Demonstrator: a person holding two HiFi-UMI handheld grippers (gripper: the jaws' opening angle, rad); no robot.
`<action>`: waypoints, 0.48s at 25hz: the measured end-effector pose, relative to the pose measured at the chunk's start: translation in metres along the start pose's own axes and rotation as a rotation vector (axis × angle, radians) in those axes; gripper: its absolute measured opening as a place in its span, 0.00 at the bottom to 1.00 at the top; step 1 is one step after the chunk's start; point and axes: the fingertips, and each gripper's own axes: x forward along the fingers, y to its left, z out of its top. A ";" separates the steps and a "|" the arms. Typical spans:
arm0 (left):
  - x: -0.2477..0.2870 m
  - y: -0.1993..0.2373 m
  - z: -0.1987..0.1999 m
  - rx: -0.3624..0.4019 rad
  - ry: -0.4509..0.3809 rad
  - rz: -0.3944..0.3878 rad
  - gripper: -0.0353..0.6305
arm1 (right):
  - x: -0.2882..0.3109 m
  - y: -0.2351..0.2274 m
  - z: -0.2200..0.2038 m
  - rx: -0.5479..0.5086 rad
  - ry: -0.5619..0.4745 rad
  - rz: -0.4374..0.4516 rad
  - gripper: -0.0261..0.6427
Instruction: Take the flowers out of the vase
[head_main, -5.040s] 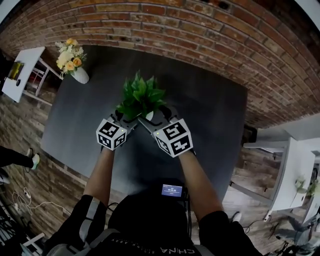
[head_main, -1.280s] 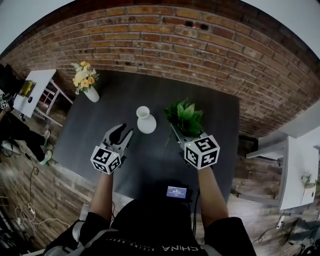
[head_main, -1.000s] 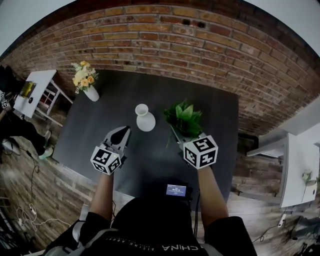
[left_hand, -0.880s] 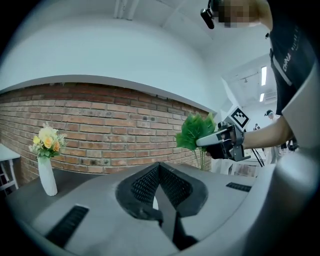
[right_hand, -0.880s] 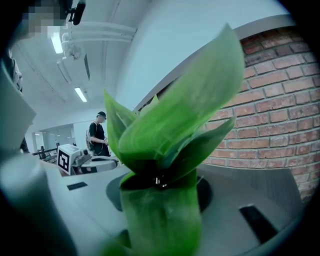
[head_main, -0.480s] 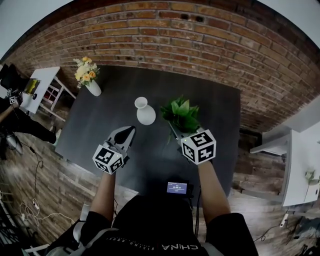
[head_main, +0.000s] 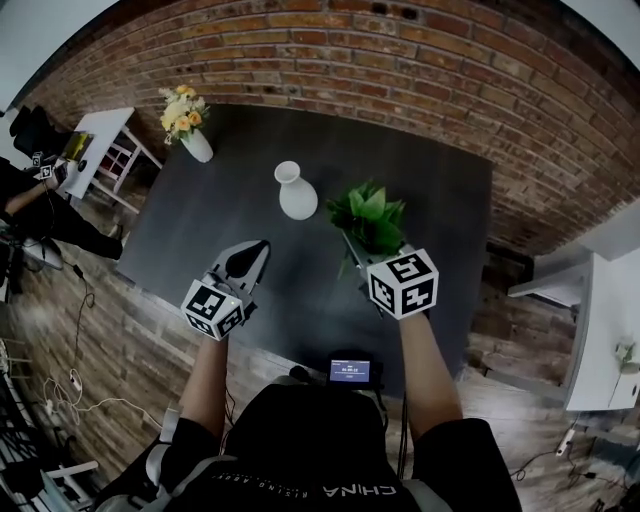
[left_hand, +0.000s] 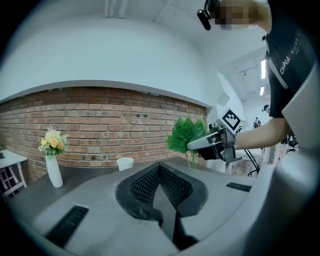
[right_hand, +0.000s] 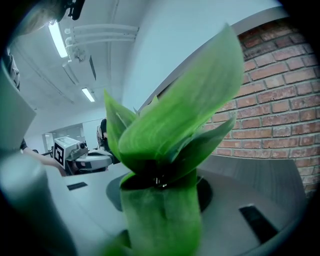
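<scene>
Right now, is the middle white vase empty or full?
Empty. The middle vase stands upright with a bare mouth; the leafy bunch is in the right gripper.

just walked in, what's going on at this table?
Person with two handheld grippers. The right gripper is clamped on the green leafy bunch, already out of the white vase, which stands empty on the dark table. The left gripper is shut, holding nothing. Another vase of yellow flowers stands far left.
</scene>
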 end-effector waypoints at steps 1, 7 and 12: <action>-0.005 -0.002 -0.002 -0.004 0.001 0.001 0.06 | -0.003 0.006 -0.001 0.000 -0.002 0.000 0.19; -0.035 -0.034 -0.004 0.009 -0.028 -0.067 0.06 | -0.026 0.041 -0.011 -0.007 -0.019 -0.040 0.19; -0.090 -0.057 -0.011 0.027 -0.036 -0.117 0.06 | -0.047 0.094 -0.023 -0.045 -0.020 -0.075 0.19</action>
